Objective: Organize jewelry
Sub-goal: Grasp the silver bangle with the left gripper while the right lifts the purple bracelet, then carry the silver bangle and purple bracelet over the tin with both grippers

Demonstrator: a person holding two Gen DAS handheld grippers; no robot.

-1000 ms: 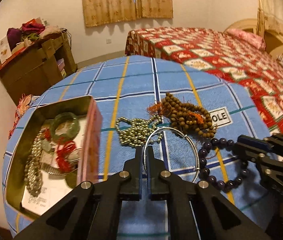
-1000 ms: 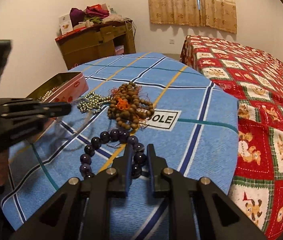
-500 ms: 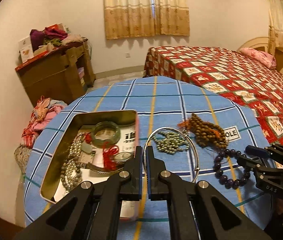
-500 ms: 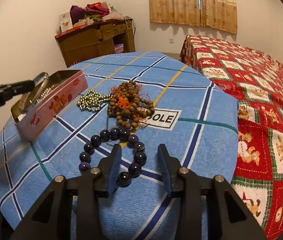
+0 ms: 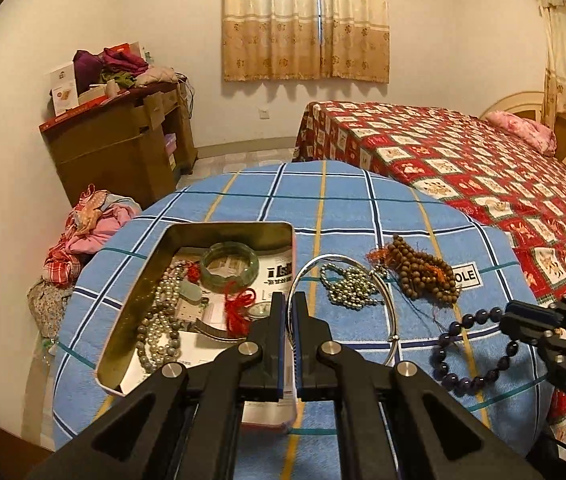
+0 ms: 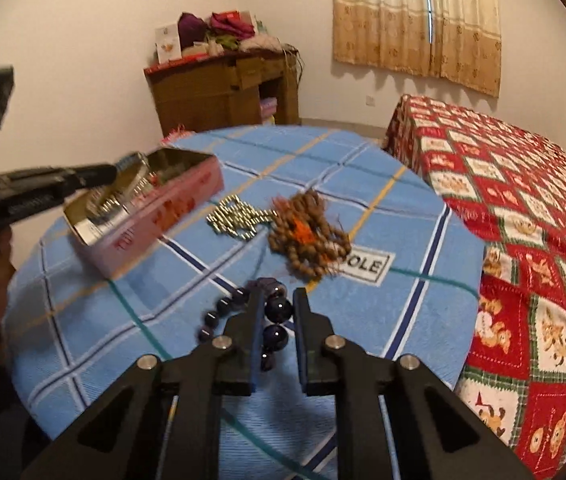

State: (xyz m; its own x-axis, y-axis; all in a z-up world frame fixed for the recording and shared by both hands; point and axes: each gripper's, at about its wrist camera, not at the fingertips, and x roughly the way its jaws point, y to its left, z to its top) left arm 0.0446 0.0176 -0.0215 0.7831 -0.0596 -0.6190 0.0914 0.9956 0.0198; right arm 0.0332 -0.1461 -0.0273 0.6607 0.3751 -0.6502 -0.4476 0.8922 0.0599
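Observation:
My left gripper (image 5: 290, 304) is shut on a thin silver bangle (image 5: 387, 304) and holds it up beside the right wall of an open tin (image 5: 143, 280). The tin holds a green jade bangle (image 5: 229, 266), pearl strands and a red tassel. My right gripper (image 6: 279, 300) is closing, and its jaws pinch a bead of the dark purple bead bracelet (image 6: 279, 310), which hangs partly raised off the cloth (image 5: 467, 380). A pale metal bead chain (image 5: 349, 286) and a brown wooden bead strand (image 5: 423, 270) lie on the table between the tin and the bracelet.
The round table (image 5: 363, 208) wears a blue checked cloth with a white label. A bed (image 5: 463, 160) with a red patterned cover stands close on the right. A wooden cabinet (image 5: 123, 140) and a pile of clothes (image 5: 87, 224) are at the far left.
The left gripper has carried the silver bangle up and leftward, from over the beads to beside the tin. The right gripper opened around the purple bracelet, closed on a bead and rose.

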